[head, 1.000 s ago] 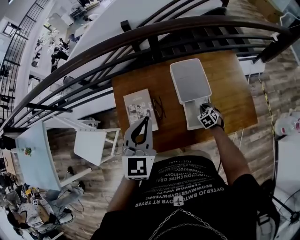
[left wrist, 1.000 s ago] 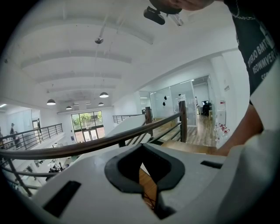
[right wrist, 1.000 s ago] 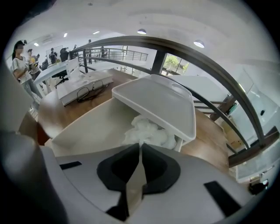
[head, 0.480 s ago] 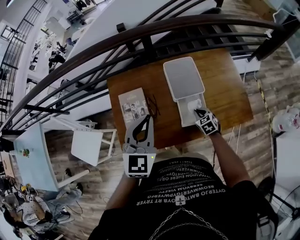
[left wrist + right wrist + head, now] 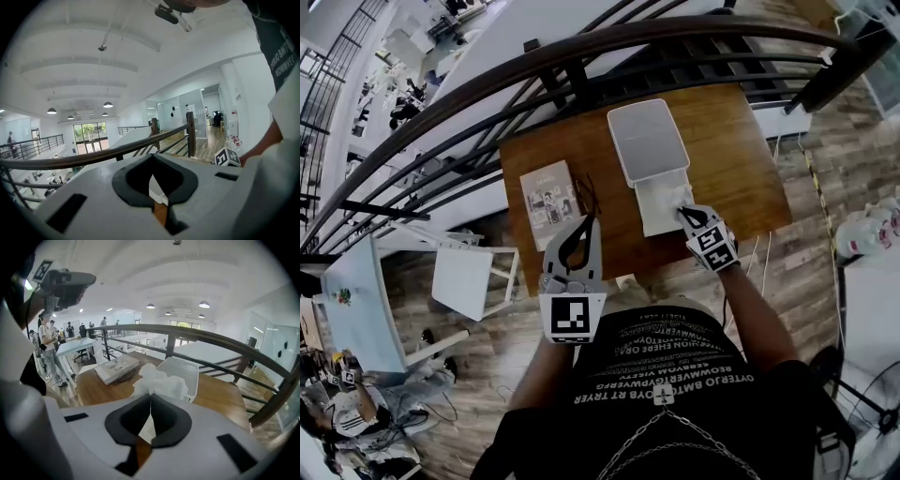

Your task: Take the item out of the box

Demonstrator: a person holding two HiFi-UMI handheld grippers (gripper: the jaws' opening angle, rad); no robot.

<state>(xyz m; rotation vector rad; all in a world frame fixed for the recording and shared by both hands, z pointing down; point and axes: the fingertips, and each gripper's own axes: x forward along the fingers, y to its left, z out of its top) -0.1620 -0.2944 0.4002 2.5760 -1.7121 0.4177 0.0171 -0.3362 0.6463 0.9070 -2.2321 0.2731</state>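
Observation:
A white box [image 5: 661, 208] stands on the wooden table [image 5: 741, 169], its lid [image 5: 649, 141] folded open toward the railing. My right gripper [image 5: 682, 215] is over the box's near end, shut on a crumpled white item [image 5: 157, 379] that bunches up just past the jaw tips. In the right gripper view the box [image 5: 183, 369] lies right behind the item. My left gripper [image 5: 591, 225] hangs shut at the table's front edge, left of the box, holding nothing. Its closed jaws [image 5: 151, 161] point toward the railing.
A booklet [image 5: 547, 193] lies left of the box with a pair of glasses [image 5: 586, 195] beside it. A dark railing [image 5: 581, 66] runs along the table's far side. A white stool [image 5: 469, 281] stands on the floor at the left. People stand at a desk [image 5: 77, 347] farther off.
My right gripper has closed on the white item inside the box and drawn back toward the box's near end. The left gripper has stayed put.

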